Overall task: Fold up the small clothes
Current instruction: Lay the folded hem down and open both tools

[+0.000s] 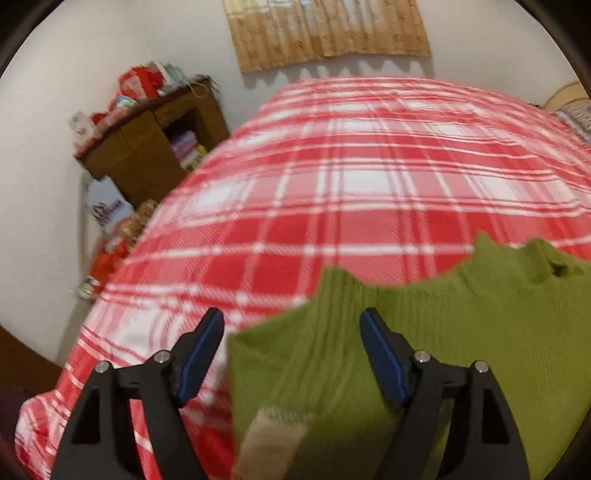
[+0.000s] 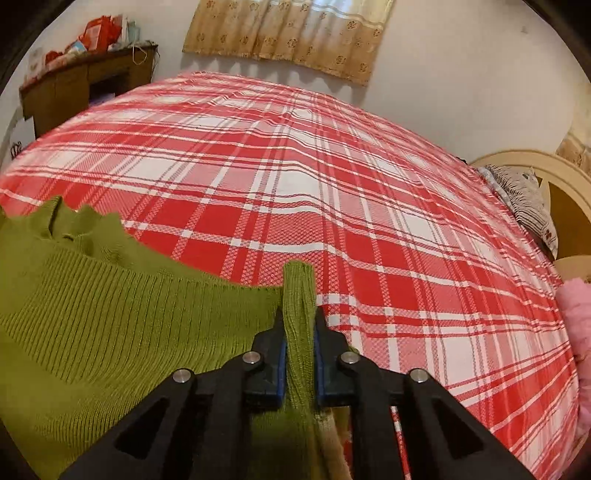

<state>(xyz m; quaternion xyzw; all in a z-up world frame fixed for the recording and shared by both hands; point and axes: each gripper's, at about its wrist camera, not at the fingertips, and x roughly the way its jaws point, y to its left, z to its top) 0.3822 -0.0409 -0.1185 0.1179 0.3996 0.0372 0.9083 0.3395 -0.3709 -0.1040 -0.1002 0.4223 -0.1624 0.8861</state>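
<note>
Green knit top (image 2: 110, 325) spread at the near edge of a red plaid bed (image 2: 295, 166).

Right gripper (image 2: 299, 332) pinching a ribbed fold; left gripper (image 1: 291, 332) spread wide over the blurred left edge, gripping nothing. Lower hem cut off.

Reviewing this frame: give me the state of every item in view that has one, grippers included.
left gripper: open, holding nothing, over the garment's edge.
right gripper: shut on a pinched fold of the garment.
green knit garment: spread on the bed, not yet folded.
plaid bedspread: laid flat over the bed.
curtain: hanging drawn across the window.
</note>
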